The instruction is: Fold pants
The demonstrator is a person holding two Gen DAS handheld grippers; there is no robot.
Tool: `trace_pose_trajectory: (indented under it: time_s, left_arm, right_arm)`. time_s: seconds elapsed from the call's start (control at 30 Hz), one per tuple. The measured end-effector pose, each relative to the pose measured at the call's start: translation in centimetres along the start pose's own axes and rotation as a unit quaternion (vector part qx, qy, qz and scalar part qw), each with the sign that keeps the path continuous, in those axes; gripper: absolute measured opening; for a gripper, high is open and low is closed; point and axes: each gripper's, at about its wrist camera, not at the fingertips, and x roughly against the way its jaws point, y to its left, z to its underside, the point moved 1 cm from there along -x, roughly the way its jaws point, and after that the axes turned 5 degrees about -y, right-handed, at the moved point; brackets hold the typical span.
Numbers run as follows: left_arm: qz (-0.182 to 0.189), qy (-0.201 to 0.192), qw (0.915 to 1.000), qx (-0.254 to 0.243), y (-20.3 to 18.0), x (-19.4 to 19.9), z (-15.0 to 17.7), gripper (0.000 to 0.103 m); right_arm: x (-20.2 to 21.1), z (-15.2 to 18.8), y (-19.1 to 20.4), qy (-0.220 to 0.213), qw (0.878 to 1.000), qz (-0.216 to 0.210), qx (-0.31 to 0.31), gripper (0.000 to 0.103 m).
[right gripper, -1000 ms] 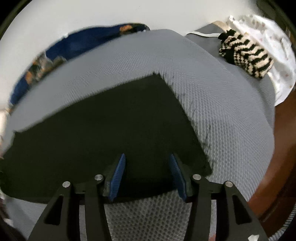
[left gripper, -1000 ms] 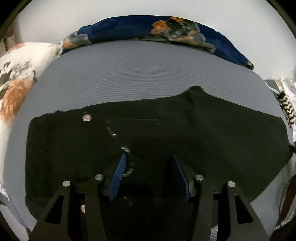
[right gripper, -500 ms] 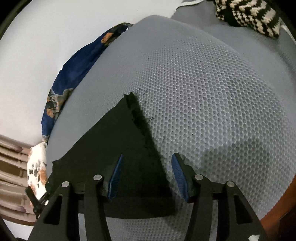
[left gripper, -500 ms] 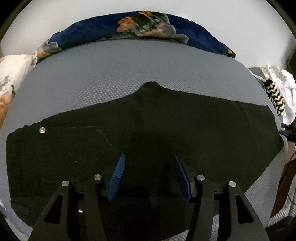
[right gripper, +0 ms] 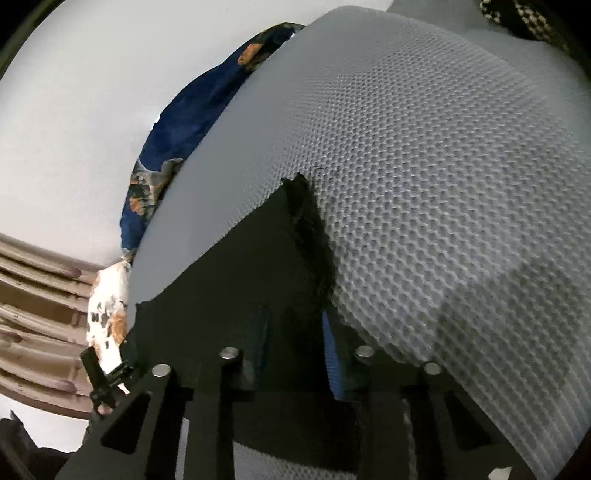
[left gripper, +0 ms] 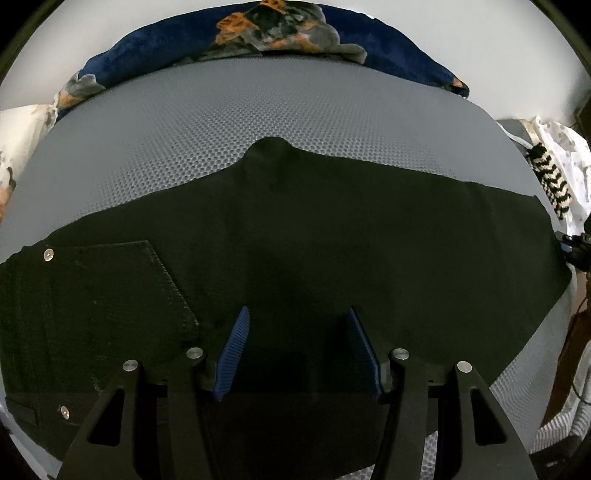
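Note:
Black pants (left gripper: 332,258) lie flat across the grey mesh bed (left gripper: 258,122), folded lengthwise, waist with a pocket and metal rivets at the left, leg hem at the right. My left gripper (left gripper: 297,350) is open and empty above the pants' near edge. In the right wrist view the pants' hem end (right gripper: 258,266) lies on the mesh bed (right gripper: 424,184). My right gripper (right gripper: 295,347) is low at the hem edge, jaws narrowed with black cloth between the fingers.
A dark blue floral pillow (left gripper: 266,33) lies at the far edge of the bed. A white floral pillow (left gripper: 18,136) is at the left. A black-and-white striped knit (left gripper: 552,181) and white cloth lie at the right. A slatted headboard (right gripper: 33,295) shows left.
My left gripper has slid right along the pants, away from the waist. My right gripper has dropped to the hem end and its jaws have narrowed around the cloth edge.

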Motion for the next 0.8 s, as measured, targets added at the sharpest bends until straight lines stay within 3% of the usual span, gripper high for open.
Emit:
trace_pose_trajectory:
  time_s: [0.07,0.27,0.37,0.6,0.8]
  left_arm:
    - [-0.001,-0.001,1.0000,0.002,-0.1,0.0,0.0,0.056]
    - [0.003,-0.005,0.9999,0.011,0.2,0.2,-0.1,0.056]
    - [0.005,-0.013,0.9998,0.014,0.5,0.7,-0.2,0.056]
    - [0.012,-0.031,0.9990,0.029,1.6,2.2,0.2,0.056]
    - [0.017,-0.048,0.9980,0.037,2.5,3.2,0.8,0.056]
  right_arm:
    - [0.0,-0.1,-0.2,-0.001,1.000,-0.007,-0.006,0.014]
    - [-0.2,0.4,1.6,-0.021,0.999,0.026,0.007,0.010]
    - [0.4,0.8,3.2,-0.040,0.999,0.020,0.000,0.009]
    - [0.7,1.7,9.9,-0.060,0.998,-0.020,0.008,0.008]
    - [-1.8,2.2,16.0,-0.043,0.998,-0.025,0.028,0.008]
